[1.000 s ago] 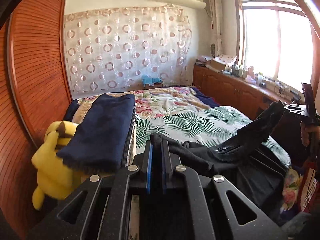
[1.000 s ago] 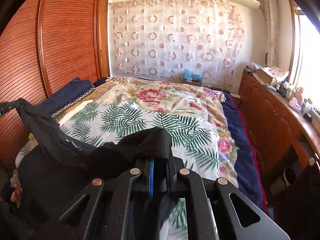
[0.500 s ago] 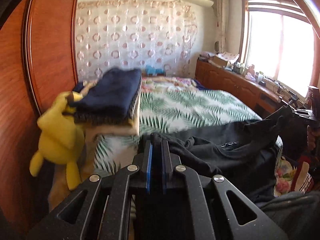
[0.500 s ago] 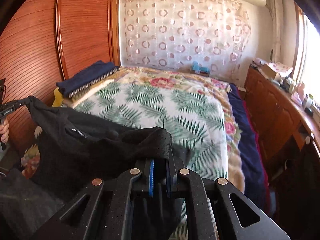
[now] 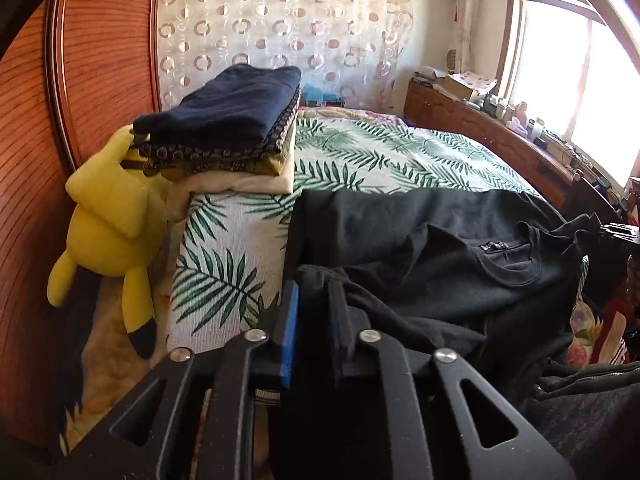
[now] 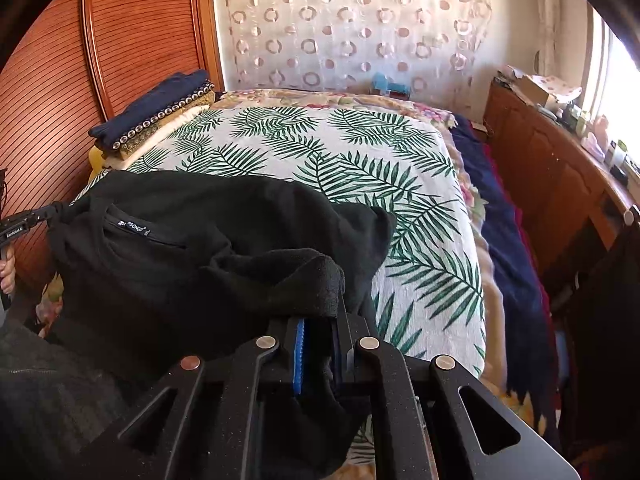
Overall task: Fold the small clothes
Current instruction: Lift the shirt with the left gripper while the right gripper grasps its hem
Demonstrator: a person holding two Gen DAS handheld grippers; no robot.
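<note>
A black T-shirt (image 5: 440,248) lies spread over the near end of the palm-leaf bed cover (image 5: 380,152), collar label up. My left gripper (image 5: 314,292) is at the shirt's left corner. Its jaws are opening: a gap shows beside the blue pad, and the cloth edge still drapes between the fingertips and over the right one. In the right wrist view, my right gripper (image 6: 320,320) is shut on a bunched corner of the T-shirt (image 6: 180,240). The other gripper's tip (image 6: 24,222) shows at the far left edge of that view.
A stack of folded clothes (image 5: 224,120) sits at the bed's left edge with a yellow plush toy (image 5: 112,216) hanging below it. A wooden wardrobe (image 5: 80,60) stands close on the left. A wooden sideboard (image 6: 552,168) with clutter runs along the right under the window.
Both grippers have sunk toward the bed, and the shirt, held up stretched before, now rests on the cover. The left jaws have parted from shut.
</note>
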